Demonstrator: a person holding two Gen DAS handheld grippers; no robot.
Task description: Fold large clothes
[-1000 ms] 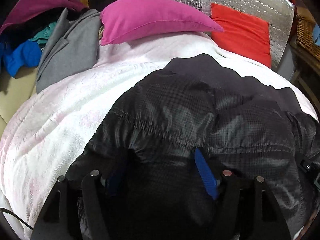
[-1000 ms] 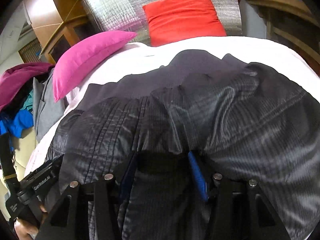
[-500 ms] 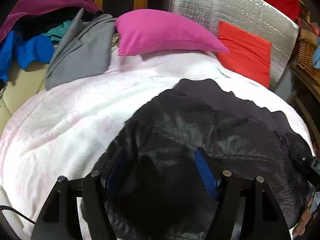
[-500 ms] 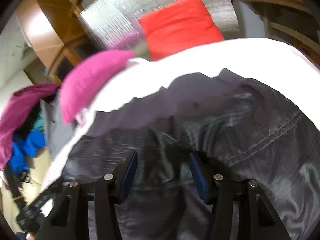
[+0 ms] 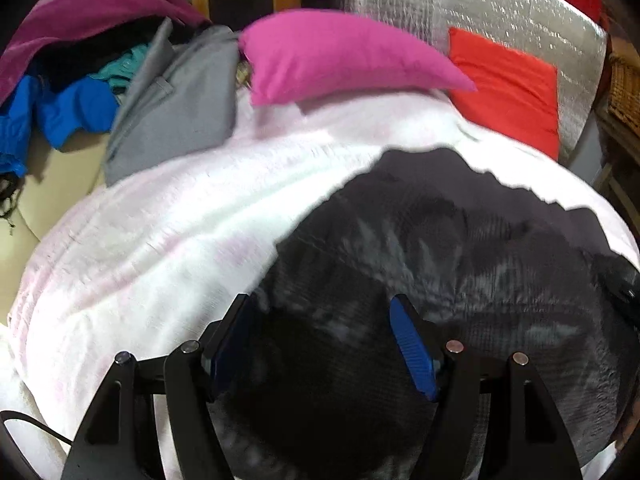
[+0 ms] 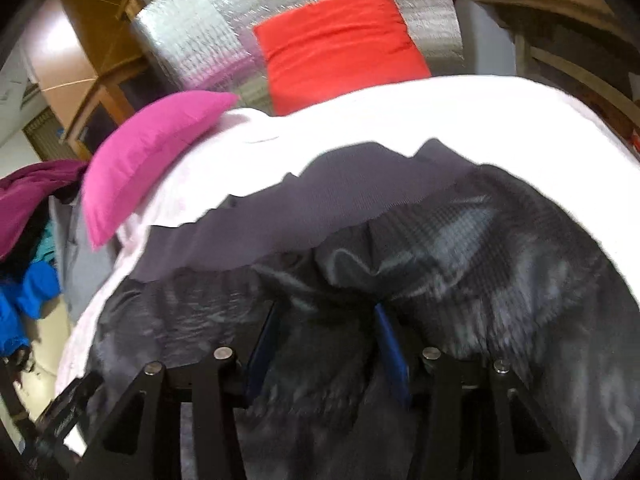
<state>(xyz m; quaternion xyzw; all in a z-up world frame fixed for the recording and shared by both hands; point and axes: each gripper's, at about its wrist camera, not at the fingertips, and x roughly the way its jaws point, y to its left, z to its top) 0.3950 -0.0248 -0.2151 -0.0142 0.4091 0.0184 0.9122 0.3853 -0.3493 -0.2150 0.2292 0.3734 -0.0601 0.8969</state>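
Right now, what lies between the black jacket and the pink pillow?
Only bare white blanket separates the black jacket from the pink pillow; the left wrist view shows it best.

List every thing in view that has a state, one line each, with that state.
black jacket: spread on the white blanket, crumpled, near edge bunched between both grippers
left gripper: jaws apart, dark jacket fabric between them
right gripper: jaws closing, jacket fabric between them
white blanket: laid flat under the jacket
pink pillow: lying at the blanket's far edge
red cushion: propped against the silver foil panel
grey garment: lying unfolded beside the pillow
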